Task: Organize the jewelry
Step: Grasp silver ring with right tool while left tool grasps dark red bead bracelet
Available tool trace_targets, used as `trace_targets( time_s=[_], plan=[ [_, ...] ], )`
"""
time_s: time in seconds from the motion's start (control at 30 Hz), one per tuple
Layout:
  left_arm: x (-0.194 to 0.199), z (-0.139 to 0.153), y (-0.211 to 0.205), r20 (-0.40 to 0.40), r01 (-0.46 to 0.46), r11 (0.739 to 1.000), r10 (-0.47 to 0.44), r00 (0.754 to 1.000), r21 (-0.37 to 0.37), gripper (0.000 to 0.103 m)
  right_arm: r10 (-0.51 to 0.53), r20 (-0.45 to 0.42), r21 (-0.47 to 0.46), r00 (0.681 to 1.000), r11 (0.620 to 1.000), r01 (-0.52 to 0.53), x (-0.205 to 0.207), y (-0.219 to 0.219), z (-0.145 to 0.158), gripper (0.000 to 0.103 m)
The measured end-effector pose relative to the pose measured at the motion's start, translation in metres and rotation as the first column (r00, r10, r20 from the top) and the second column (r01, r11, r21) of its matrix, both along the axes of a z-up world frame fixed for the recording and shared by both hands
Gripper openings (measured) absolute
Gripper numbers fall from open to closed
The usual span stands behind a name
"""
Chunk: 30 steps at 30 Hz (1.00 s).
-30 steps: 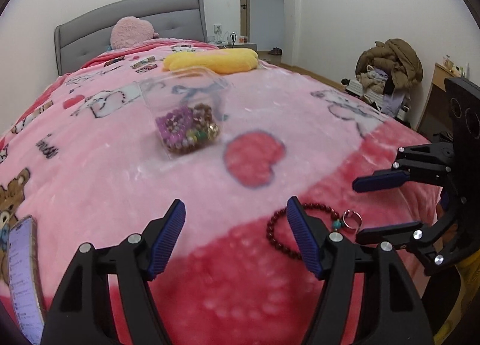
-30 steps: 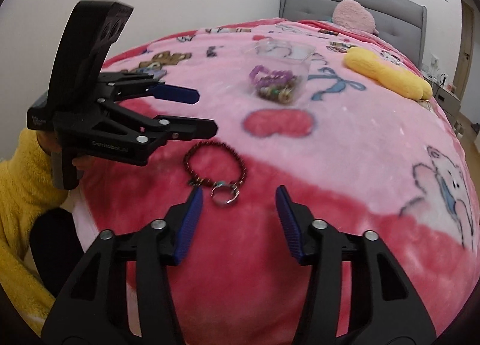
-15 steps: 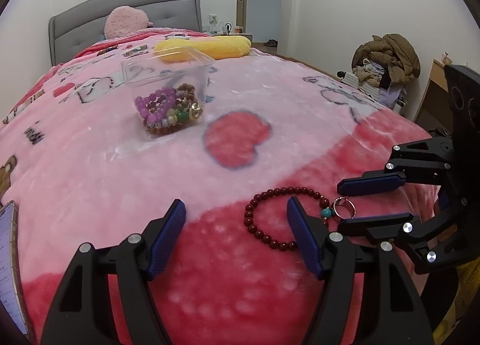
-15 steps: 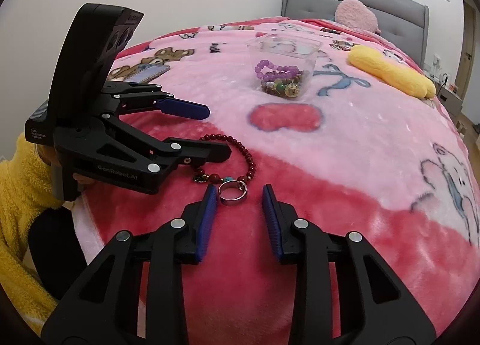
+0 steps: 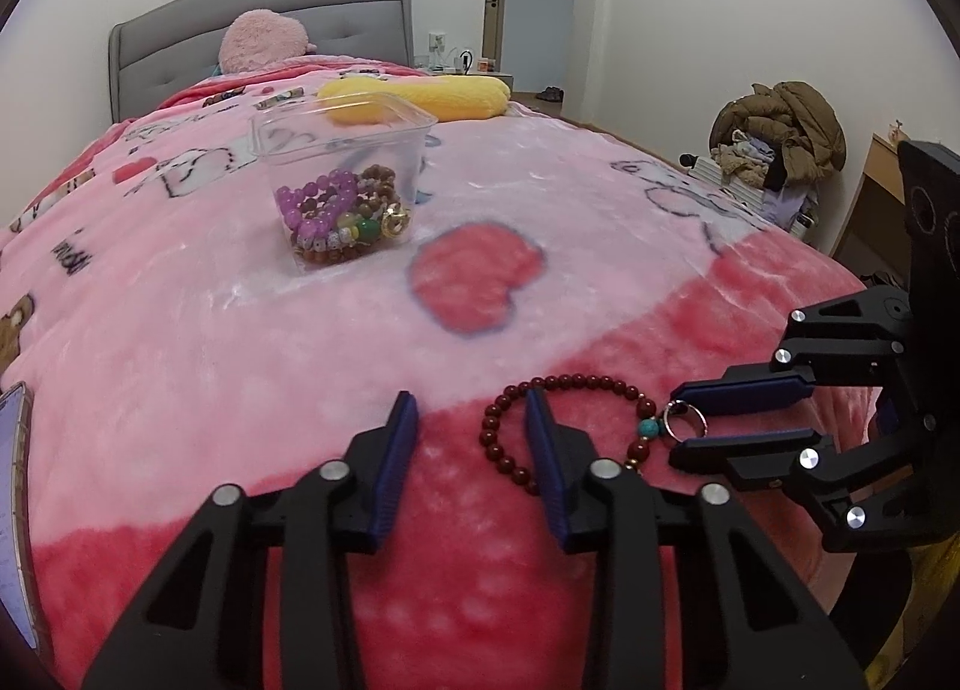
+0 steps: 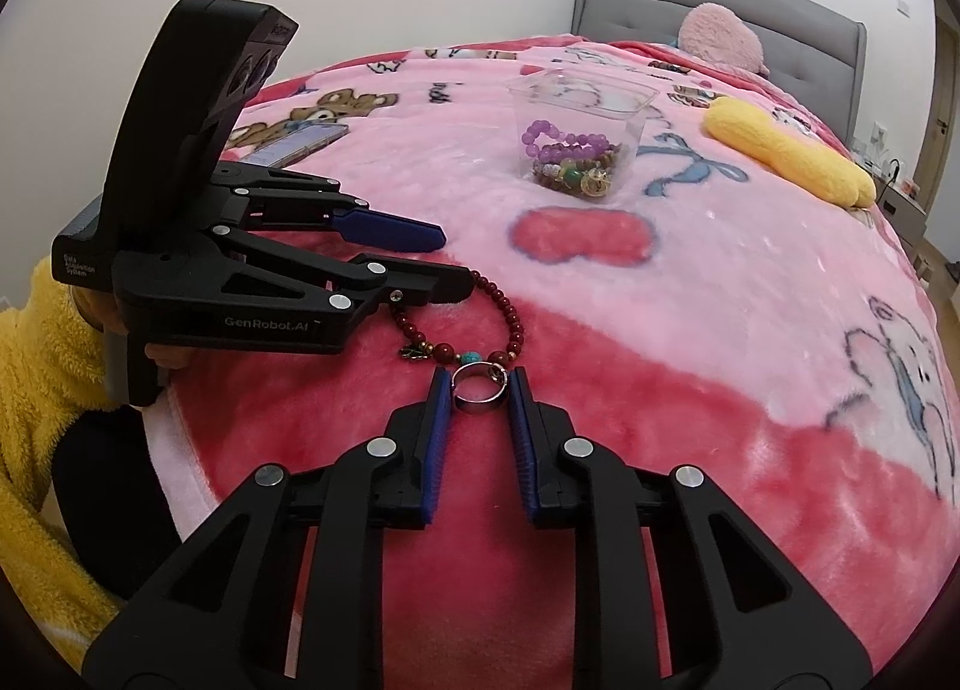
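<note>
Jewelry here means a dark red bead bracelet (image 5: 561, 420) and a silver ring (image 6: 478, 388), both lying on the red edge of the pink blanket (image 5: 240, 330), near the foot of the bed. On the left, the left gripper (image 5: 471, 411) stands part open with one finger inside the bracelet loop and nothing gripped. At the bracelet's right end the ring sits between the jaws of the right gripper (image 6: 478, 384), which have closed to the ring's sides and seem to touch it. Farther up the blanket, a clear plastic box (image 5: 345, 192) already holds other bracelets. Both pieces look light. The bracelet is limp and will droop, so pinch across its beads. The ring is hard, smooth and likely slippery, so squeeze it squarely across its width
</note>
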<state>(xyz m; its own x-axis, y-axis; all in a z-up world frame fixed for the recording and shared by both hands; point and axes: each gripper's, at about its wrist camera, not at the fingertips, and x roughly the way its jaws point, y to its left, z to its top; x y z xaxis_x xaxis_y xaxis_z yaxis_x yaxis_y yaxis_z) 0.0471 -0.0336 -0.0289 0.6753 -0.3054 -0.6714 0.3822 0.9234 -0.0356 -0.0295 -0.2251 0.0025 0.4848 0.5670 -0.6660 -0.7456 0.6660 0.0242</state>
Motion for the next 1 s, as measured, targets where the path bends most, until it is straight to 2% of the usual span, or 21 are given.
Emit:
trace_targets(
  time_s=[0.27,0.7,1.0],
  plan=[
    [-0.003,0.0,-0.006,0.005,0.029,1.0,-0.03,1.0,0.01,0.013,-0.001,-0.001,0.002,1.0,1.0,0.001,0.0,0.0,0.0,0.019],
    [-0.005,0.006,-0.006,0.008,0.033,0.999,-0.033,0.999,-0.017,0.007,-0.001,0.001,-0.004,1.0,1.0,0.001,0.001,-0.001,0.002,0.019],
    [-0.004,0.028,-0.004,0.062,0.028,0.998,-0.025,0.998,-0.056,0.007,-0.003,0.033,-0.001,0.999,1.0,0.003,0.003,0.002,0.016,0.019]
  ],
)
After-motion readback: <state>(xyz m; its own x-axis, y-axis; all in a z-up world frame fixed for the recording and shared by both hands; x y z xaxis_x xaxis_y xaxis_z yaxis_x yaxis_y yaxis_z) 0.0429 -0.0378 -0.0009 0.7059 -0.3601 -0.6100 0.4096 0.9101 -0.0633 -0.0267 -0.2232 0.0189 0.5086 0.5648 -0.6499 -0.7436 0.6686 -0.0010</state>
